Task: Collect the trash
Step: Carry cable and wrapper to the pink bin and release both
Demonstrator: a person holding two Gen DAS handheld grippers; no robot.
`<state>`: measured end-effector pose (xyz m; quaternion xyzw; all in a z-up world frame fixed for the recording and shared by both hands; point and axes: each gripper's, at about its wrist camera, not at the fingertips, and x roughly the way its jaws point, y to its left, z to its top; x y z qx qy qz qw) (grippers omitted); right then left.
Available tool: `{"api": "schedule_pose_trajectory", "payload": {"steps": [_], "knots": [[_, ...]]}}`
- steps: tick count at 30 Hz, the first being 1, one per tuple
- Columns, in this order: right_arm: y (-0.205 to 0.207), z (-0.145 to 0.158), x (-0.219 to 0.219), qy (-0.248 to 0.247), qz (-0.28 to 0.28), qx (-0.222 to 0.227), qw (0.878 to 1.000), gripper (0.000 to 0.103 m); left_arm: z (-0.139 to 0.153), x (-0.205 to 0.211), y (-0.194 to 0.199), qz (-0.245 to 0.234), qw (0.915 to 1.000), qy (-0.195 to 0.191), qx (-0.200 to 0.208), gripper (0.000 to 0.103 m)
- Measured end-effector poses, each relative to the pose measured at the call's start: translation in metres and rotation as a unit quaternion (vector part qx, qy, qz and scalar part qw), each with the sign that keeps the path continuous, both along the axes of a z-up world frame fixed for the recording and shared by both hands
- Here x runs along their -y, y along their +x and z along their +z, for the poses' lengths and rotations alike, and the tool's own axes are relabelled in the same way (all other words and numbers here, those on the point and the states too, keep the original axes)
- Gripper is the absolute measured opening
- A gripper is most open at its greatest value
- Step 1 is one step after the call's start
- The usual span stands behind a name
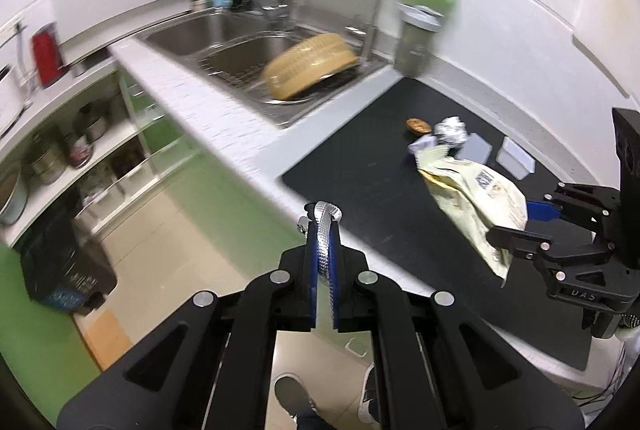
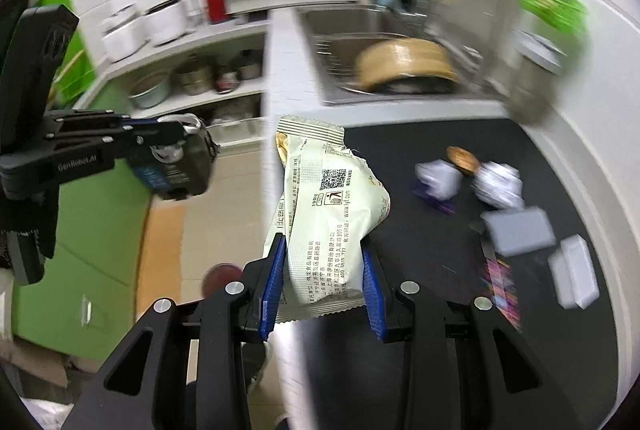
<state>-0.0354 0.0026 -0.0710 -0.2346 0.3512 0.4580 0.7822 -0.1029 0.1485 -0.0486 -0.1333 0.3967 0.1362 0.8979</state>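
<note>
My left gripper (image 1: 322,230) is shut on a thin silver foil wrapper (image 1: 325,250) and hangs past the counter edge, over the floor. In the right wrist view the left gripper (image 2: 188,127) sits at the left, in front of a dark bin (image 2: 176,173). Between the blue pads of my right gripper (image 2: 324,250) a cream printed snack bag (image 2: 328,205) is pinched and held up above the counter edge. The left wrist view shows that bag (image 1: 472,197) hanging from the right gripper (image 1: 516,226) over the black mat (image 1: 360,165).
On the black mat (image 2: 420,242) lie a crumpled foil ball (image 2: 500,185), a brown scrap (image 2: 462,157), a white-purple wrapper (image 2: 436,181), a grey card (image 2: 520,232), a white box (image 2: 574,276) and a colourful wrapper (image 2: 498,284). Behind is the sink (image 1: 224,49) with a woven basket (image 1: 308,63). Shelves and a black bin (image 1: 60,270) stand below.
</note>
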Motion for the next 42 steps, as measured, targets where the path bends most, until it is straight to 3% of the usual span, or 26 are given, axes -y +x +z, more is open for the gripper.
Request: {"api": "schedule_pose_trajectory", "payload": {"steps": [7, 19, 28, 38, 39, 41, 42], "knots": [[-0.045, -0.042, -0.087, -0.017, 0.09, -0.022, 0.996, 0.035, -0.041, -0.047, -0.071, 0.075, 0.9968, -0.011, -0.024, 0.004], [-0.093, -0.169, -0.197, -0.083, 0.178, -0.075, 0.978, 0.035, -0.192, -0.106, -0.157, 0.182, 0.9757, -0.094, -0.078, 0.004], [-0.099, -0.285, -0.252, -0.141, 0.211, -0.123, 0.959, 0.035, -0.319, -0.146, -0.179, 0.233, 0.9537, -0.158, -0.106, 0.004], [-0.1, -0.368, -0.276, -0.193, 0.229, -0.143, 0.943, 0.035, -0.433, -0.159, -0.187, 0.269, 0.93, -0.209, -0.138, 0.006], [-0.099, -0.372, -0.277, -0.196, 0.23, -0.144, 0.942, 0.035, -0.438, -0.161, -0.188, 0.272, 0.9289, -0.21, -0.138, 0.009], [-0.098, -0.384, -0.28, -0.202, 0.229, -0.147, 0.941, 0.035, -0.45, -0.166, -0.191, 0.277, 0.9259, -0.216, -0.14, 0.035], [-0.098, -0.389, -0.281, -0.205, 0.228, -0.148, 0.94, 0.035, -0.453, -0.169, -0.192, 0.279, 0.9253, -0.218, -0.137, 0.062]]}}
